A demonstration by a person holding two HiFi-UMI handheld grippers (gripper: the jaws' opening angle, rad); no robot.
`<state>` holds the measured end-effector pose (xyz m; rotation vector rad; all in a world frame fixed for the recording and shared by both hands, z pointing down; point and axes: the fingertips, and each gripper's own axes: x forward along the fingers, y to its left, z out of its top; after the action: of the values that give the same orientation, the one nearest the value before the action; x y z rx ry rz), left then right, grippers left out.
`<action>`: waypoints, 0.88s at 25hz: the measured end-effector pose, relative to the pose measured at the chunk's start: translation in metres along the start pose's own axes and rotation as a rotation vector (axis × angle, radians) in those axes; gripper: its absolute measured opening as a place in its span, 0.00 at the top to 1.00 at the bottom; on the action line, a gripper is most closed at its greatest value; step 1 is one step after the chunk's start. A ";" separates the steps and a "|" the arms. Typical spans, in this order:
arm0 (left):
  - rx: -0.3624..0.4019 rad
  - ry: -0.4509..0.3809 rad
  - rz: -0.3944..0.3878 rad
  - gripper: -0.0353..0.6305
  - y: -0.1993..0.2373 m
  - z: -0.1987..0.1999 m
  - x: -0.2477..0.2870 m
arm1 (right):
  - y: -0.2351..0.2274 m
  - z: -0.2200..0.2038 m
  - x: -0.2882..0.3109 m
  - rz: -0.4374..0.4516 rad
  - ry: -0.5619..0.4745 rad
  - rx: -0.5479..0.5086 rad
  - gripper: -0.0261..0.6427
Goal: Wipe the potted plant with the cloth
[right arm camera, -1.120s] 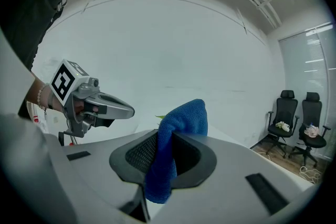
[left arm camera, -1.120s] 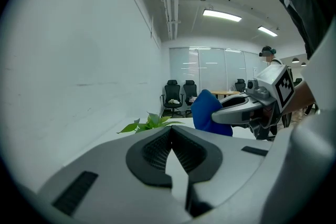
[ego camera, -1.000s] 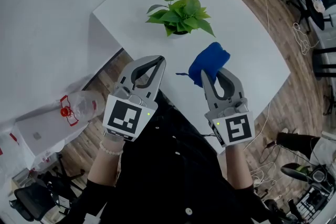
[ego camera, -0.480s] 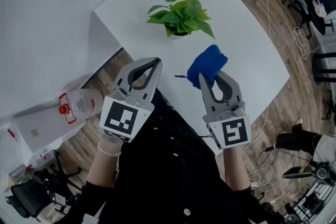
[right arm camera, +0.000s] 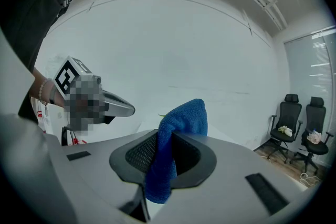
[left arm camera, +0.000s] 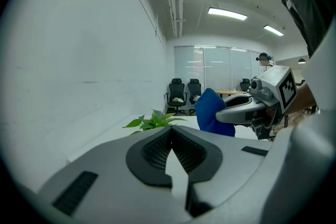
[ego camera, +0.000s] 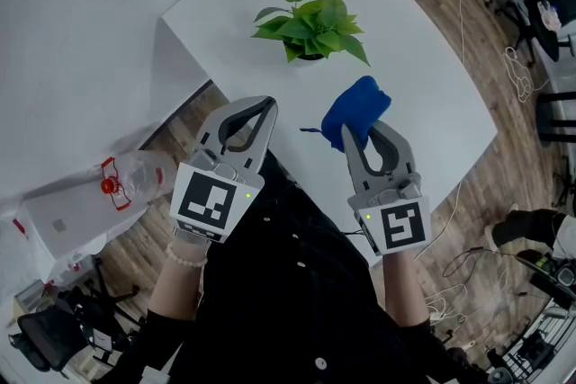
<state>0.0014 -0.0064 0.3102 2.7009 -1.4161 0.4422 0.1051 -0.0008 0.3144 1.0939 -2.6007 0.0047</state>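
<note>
On the white counter [ego camera: 423, 76], toward its far side, stands the potted plant [ego camera: 310, 30]: broad, pointed, glossy green leaves, with the dark pot mostly hidden under the foliage. Counter top is smooth and matte, with rounded corners.

Blue cloth [ego camera: 355, 111] is off the counter surface, bunched into a soft rounded lump. It has a fuzzy terry-like weave and sits nearer the person than the plant, clearly apart from the leaves. Right gripper [ego camera: 363, 132] has its jaws pinching the cloth. In the right gripper view the fabric is squeezed between the ribbed black pads, a fold bulging above them and a tail hanging below.

Left gripper [ego camera: 268, 106] hangs beside the right one over the counter's near edge. Its jaws are pressed together with nothing between them, the grey plastic shells curved and the pad faces meeting in a line.

Each gripper carries a square black-and-white marker cube at its rear.

Clear plastic bottle [ego camera: 135, 180] with a red cap lies at the left. Wood-plank floor [ego camera: 504, 157] has loose cables on it. Black office chairs [left arm camera: 185, 93] stand far back.
</note>
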 end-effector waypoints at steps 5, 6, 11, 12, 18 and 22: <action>-0.002 -0.003 -0.001 0.93 -0.001 0.001 -0.001 | 0.001 0.001 0.001 0.002 0.000 0.001 0.82; -0.002 -0.003 -0.002 0.93 -0.001 0.000 -0.001 | 0.002 0.001 0.002 0.003 0.000 -0.002 0.82; -0.005 0.002 -0.004 0.93 -0.001 -0.001 -0.001 | 0.003 0.000 0.002 0.005 0.002 0.001 0.82; -0.007 0.002 -0.003 0.93 -0.001 -0.002 -0.001 | 0.003 0.000 0.002 0.004 0.004 0.004 0.82; -0.011 0.002 -0.008 0.93 -0.002 -0.002 -0.002 | 0.005 0.000 0.003 0.008 0.004 -0.002 0.82; -0.006 0.006 -0.012 0.93 -0.005 -0.002 -0.003 | 0.007 -0.002 0.002 0.012 0.008 -0.004 0.82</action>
<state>0.0032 -0.0007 0.3120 2.6997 -1.3971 0.4439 0.0991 0.0033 0.3174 1.0749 -2.5986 0.0071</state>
